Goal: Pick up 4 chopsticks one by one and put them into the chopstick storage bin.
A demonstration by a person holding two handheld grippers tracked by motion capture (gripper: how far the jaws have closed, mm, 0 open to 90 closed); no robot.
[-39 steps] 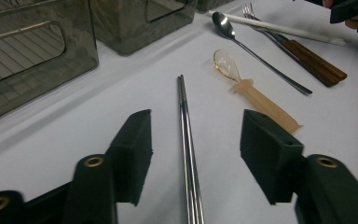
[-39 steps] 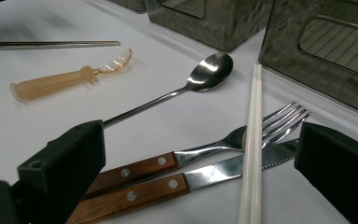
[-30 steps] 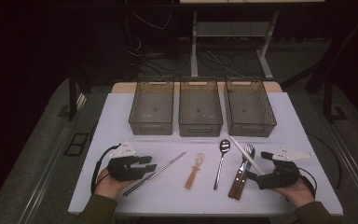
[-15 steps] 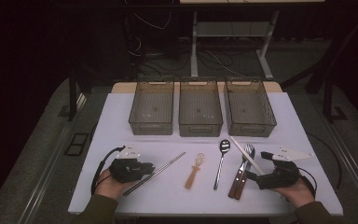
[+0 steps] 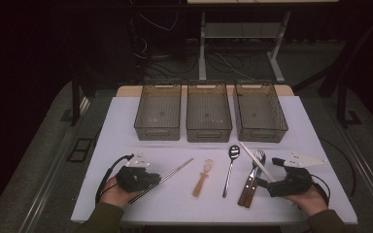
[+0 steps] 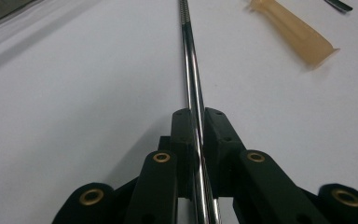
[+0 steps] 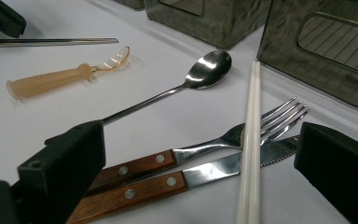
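A pair of metal chopsticks point(image 5: 174, 172) lies slanted on the white table point(image 5: 126, 131). My left gripper point(image 5: 153, 178) holds their near end. Its jaws have just been closing and now press on the metal chopsticks point(image 6: 191, 70) from both sides, so the left gripper point(image 6: 198, 117) is shut on them. My right gripper point(image 5: 267, 183) rests at the front right, open. Between the wide jaws of the right gripper point(image 7: 198, 140) lie white chopsticks point(image 7: 251, 140), a wooden-handled fork point(image 7: 205, 149) and a knife point(image 7: 214, 169).
A steel spoon point(image 5: 230, 167) and an amber plastic spoon point(image 5: 202, 177) lie between the two grippers. Three empty grey bins point(image 5: 158, 112) point(image 5: 209, 112) point(image 5: 261, 111) stand in a row at the back. The table's front edge is just under both hands.
The left gripper's jaws have closed onto the metal chopsticks and the hand has shifted slightly. The right hand has stayed in place.
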